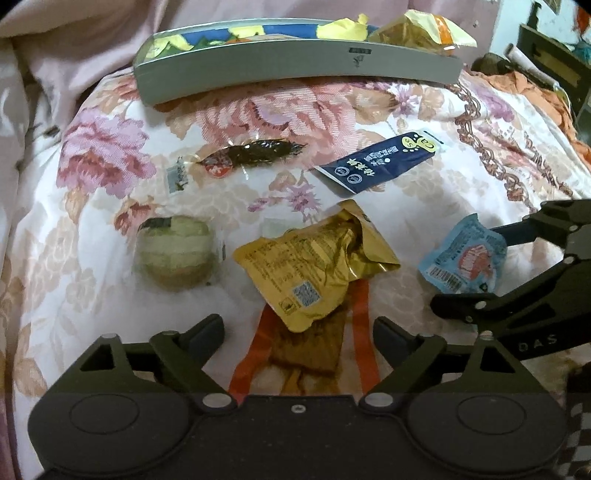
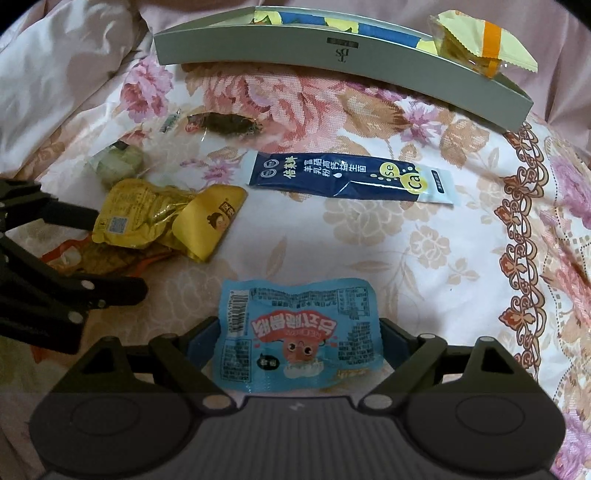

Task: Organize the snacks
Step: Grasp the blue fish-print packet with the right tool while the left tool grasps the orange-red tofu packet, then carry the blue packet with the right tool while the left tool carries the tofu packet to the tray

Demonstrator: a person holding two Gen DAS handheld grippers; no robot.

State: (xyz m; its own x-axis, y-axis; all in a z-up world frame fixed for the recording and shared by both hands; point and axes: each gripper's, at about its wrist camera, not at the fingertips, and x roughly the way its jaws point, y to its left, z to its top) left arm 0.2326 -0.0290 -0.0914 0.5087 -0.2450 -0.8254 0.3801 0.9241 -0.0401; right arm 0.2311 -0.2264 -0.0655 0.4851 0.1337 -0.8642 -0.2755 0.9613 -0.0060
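A light blue snack packet (image 2: 295, 332) lies flat on the floral quilt. My right gripper (image 2: 299, 339) is open around it, one finger on each side. My left gripper (image 1: 299, 332) is open over the near corner of a crumpled gold packet (image 1: 314, 266), which lies on an orange-and-brown packet (image 1: 310, 350). Farther off lie a navy sachet (image 1: 380, 162), a dark clear-wrapped snack (image 1: 251, 153) and a round green wrapped cake (image 1: 177, 254). A grey box (image 1: 295, 70) at the back holds yellow packets (image 1: 417, 29). The right gripper (image 1: 465, 267) shows at the right of the left wrist view.
The floral quilt (image 2: 424, 258) is soft and uneven. Pink bedding (image 2: 66, 74) bunches up at the left and behind the grey box (image 2: 332, 55). Orange cloth (image 1: 532, 88) and dark furniture (image 1: 554, 62) stand at the far right. The left gripper (image 2: 99, 254) reaches in at the left of the right wrist view.
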